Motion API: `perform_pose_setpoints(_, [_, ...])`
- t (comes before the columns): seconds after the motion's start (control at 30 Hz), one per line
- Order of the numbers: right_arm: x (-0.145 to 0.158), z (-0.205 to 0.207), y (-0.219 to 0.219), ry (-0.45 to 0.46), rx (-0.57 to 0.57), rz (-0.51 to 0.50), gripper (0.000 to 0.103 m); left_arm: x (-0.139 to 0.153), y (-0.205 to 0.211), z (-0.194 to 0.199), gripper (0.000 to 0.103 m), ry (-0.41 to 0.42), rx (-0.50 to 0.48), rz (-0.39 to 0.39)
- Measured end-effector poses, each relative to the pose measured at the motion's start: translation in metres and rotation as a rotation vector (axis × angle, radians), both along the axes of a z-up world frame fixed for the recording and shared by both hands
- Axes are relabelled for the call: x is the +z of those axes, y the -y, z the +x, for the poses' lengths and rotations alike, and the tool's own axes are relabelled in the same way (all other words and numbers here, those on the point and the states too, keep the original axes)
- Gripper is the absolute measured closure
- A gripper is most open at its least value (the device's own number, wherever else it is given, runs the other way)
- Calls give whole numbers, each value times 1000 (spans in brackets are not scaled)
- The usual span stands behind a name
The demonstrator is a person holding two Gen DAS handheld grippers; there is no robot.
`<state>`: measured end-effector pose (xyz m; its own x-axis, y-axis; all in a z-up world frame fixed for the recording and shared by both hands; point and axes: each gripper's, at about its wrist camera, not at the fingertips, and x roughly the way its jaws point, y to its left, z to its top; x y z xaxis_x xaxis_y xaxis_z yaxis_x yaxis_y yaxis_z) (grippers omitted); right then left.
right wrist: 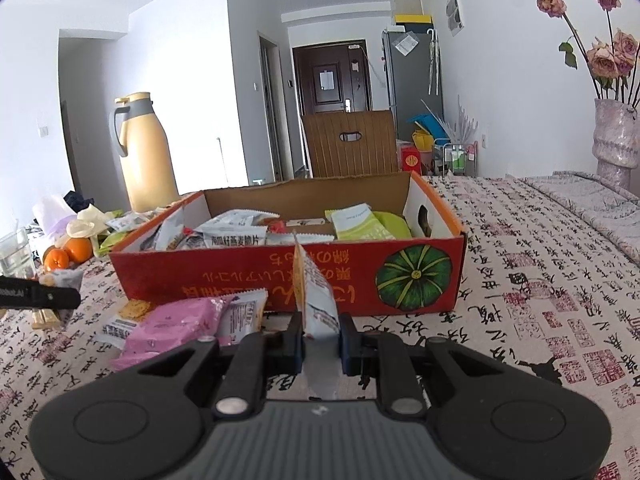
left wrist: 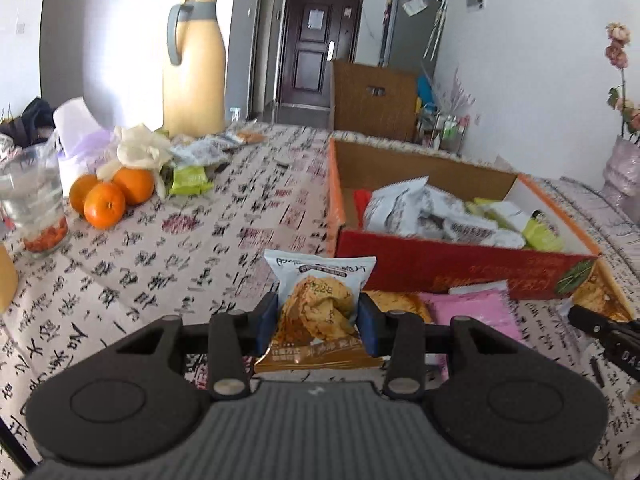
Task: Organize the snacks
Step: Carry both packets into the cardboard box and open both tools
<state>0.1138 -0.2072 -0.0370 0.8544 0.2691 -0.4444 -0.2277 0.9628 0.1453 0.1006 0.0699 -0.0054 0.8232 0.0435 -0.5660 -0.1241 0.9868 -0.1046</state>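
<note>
— While both grippers hold packets, how far along?
— Box [right wrist: 280,276] is half full. Left gripper [left wrist: 318,316] clamps a cracker packet [left wrist: 318,300]; right gripper [right wrist: 320,340] pinches another packet [right wrist: 316,304]. Pink packet [right wrist: 172,324] remains on the table.

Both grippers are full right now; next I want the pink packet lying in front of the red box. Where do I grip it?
Take the pink packet by its near short edge, coming low from the front: it lies flat, and another snack packet sits against its far end.
</note>
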Motion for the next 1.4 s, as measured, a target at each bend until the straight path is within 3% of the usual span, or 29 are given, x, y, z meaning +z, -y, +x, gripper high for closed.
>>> perform_pose_setpoints(0.3, [19,-6,-2,46,11,13,87,28,29,-7,60,78,-58,2])
perform_pose_setpoints(0.63, [42,5,-14,106,31,17,87,47,57,12,60,127,-108,10])
perform_pose_setpoints(1.4, [67,102,-31,136,7,-4,86,74,68,109,60,194,-54,14])
